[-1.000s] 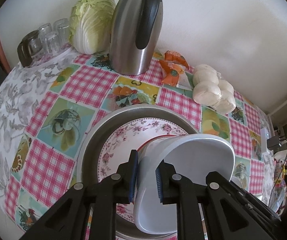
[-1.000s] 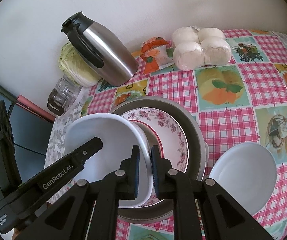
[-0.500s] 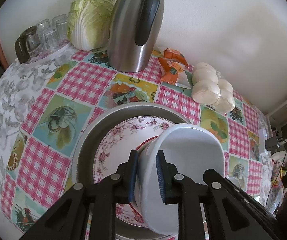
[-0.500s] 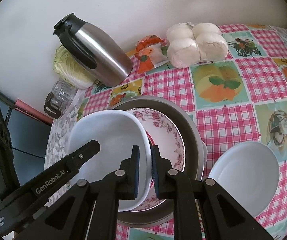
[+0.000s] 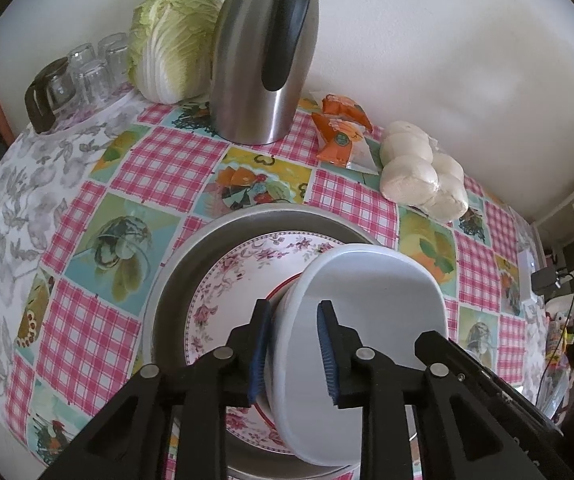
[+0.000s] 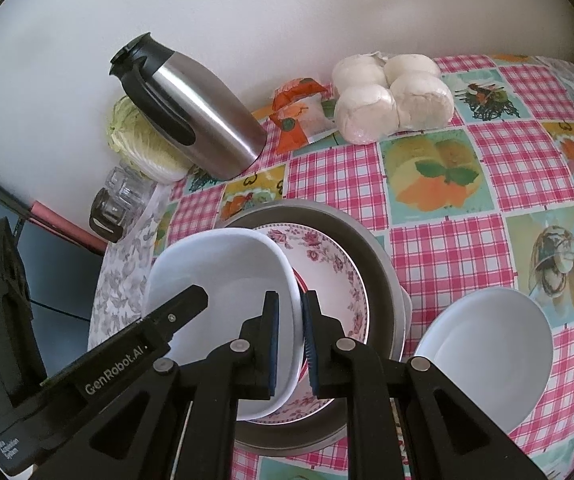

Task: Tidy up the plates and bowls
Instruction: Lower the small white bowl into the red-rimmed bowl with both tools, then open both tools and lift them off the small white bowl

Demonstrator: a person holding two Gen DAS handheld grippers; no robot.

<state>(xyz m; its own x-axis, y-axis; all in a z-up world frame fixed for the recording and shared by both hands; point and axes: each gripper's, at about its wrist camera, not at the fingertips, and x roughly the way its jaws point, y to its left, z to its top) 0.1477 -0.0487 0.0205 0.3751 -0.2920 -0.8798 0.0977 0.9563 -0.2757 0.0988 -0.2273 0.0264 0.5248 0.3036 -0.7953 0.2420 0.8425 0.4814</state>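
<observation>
A white square bowl (image 5: pixel 367 320) leans tilted over a floral plate (image 5: pixel 239 280) that lies inside a grey metal basin (image 5: pixel 183 272). A red-rimmed edge shows under the bowl. My left gripper (image 5: pixel 293 344) straddles the bowl's near rim. Its jaws are opening, and the pads (image 5: pixel 325 348) stand clear of the wall. In the right wrist view my right gripper (image 6: pixel 291 320) is shut on the opposite rim of the white square bowl (image 6: pixel 223 280), above the floral plate (image 6: pixel 327 272). A second white bowl (image 6: pixel 487 344) sits on the cloth to the right of the basin (image 6: pixel 379 276).
At the back by the wall stand a steel thermos jug (image 5: pixel 263 52), a cabbage (image 5: pixel 175 40) and several glasses (image 5: pixel 87 68). Orange packets (image 5: pixel 339 128) and a bag of white buns (image 5: pixel 419 176) lie behind the basin. The table edge curves at left.
My left gripper's jaws have spread apart, off the bowl's rim they were clamping. The bowl has sunk a little toward the plate. The right gripper stays clamped on its rim.
</observation>
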